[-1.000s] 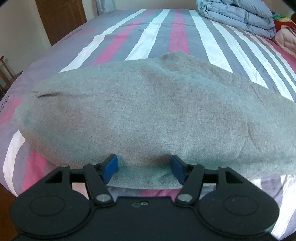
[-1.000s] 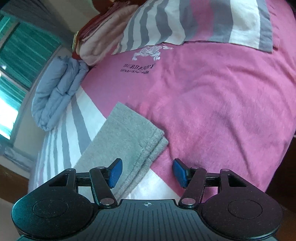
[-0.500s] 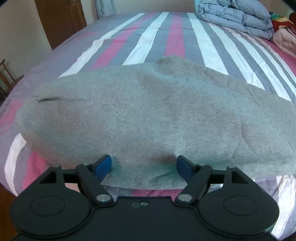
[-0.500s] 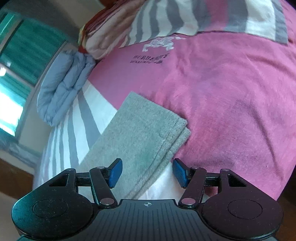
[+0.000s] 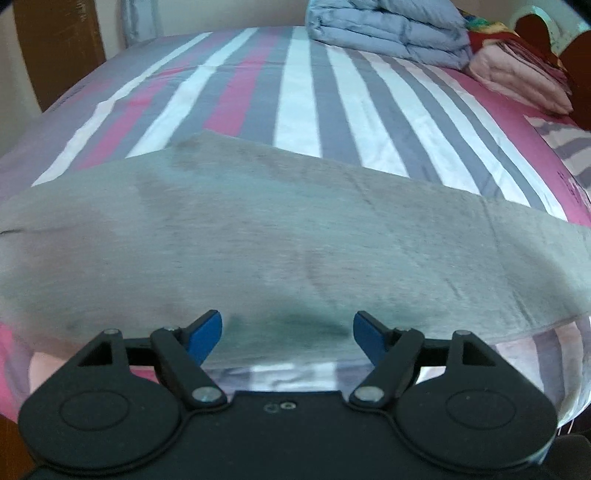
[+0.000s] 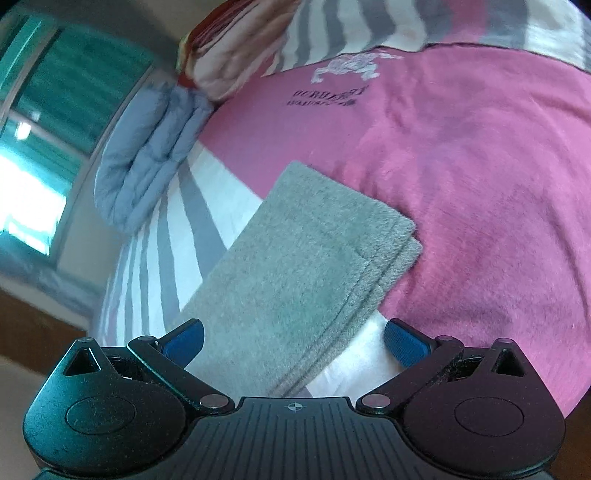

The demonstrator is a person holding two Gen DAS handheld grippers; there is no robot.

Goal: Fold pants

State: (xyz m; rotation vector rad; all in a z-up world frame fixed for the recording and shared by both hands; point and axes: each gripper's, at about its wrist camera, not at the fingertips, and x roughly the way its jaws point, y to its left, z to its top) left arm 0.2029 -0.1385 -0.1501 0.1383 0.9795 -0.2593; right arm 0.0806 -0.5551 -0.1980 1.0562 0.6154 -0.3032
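Observation:
The grey pants [image 5: 280, 236] lie flat across the striped bed, folded lengthwise, filling the width of the left wrist view. My left gripper [image 5: 287, 334] is open and empty, its blue pads at the near edge of the pants. In the right wrist view the leg-end hems [image 6: 295, 266] lie stacked, one on the other, partly on the pink cloth. My right gripper [image 6: 293, 341] is open, its fingers either side of the leg end, just above the fabric.
A folded blue duvet [image 5: 388, 29] and a pile of pink and red bedding [image 5: 517, 70] sit at the far end of the bed. A pink blanket with a printed logo [image 6: 461, 155] covers the bed beside the leg ends. A window [image 6: 33, 158] is at the left.
My left gripper has opened wider and the view tilted up along the bed. My right gripper has moved forward over the leg end, and its fingers have spread wider.

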